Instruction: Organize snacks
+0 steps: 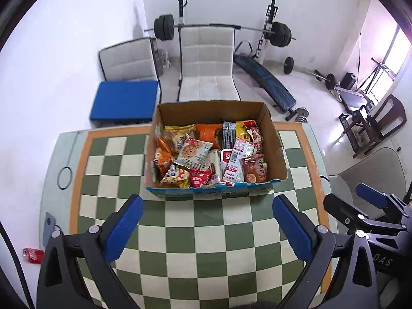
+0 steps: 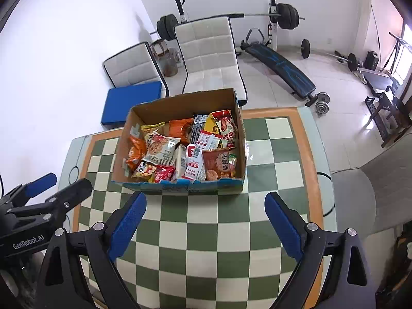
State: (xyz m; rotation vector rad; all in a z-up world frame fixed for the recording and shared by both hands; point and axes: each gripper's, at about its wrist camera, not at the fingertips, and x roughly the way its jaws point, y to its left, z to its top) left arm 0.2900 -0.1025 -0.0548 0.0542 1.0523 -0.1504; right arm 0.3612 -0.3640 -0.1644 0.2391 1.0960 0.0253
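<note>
Snacks first: from the left wrist view, the cardboard box (image 1: pixel 217 152) sits toward the far edge of the desk (image 1: pixel 190 231), which has a green and cream checkered top with an orange border. It's packed with snack packets (image 1: pixel 206 157), including a white cookie bag (image 1: pixel 191 152) near the middle, an orange pouch (image 1: pixel 208 131) at the back and a reddish-brown cracker bag (image 1: pixel 253 168) at the front right corner of the box. The left gripper (image 1: pixel 207 229) hovers over the near part of the desk, its blue-padded fingers (image 1: pixel 125 228) spread wide with nothing between them. The right gripper (image 1: pixel 360 203) pokes in at the right edge of the desk, and its fingers look parted too. Off the desk's left side a red can (image 1: pixel 33 254) lies on the floor, and a white chair (image 1: pixel 207 61) stands just behind the far edge.

Right wrist view, same deal from a slightly different angle: the box (image 2: pixel 180 139) is turned a bit, still near the far edge of the desk (image 2: pixel 206 244), snack packets (image 2: pixel 185 149) heaped inside. The right gripper (image 2: pixel 206 225) hangs over the near checkered squares, fingers (image 2: pixel 283 225) wide apart and holding nothing. The left gripper (image 2: pixel 56 184) shows at the desk's left edge, also empty and apart. A blue cushion (image 2: pixel 131 101) sits on a chair past the desk's far left corner.
</note>
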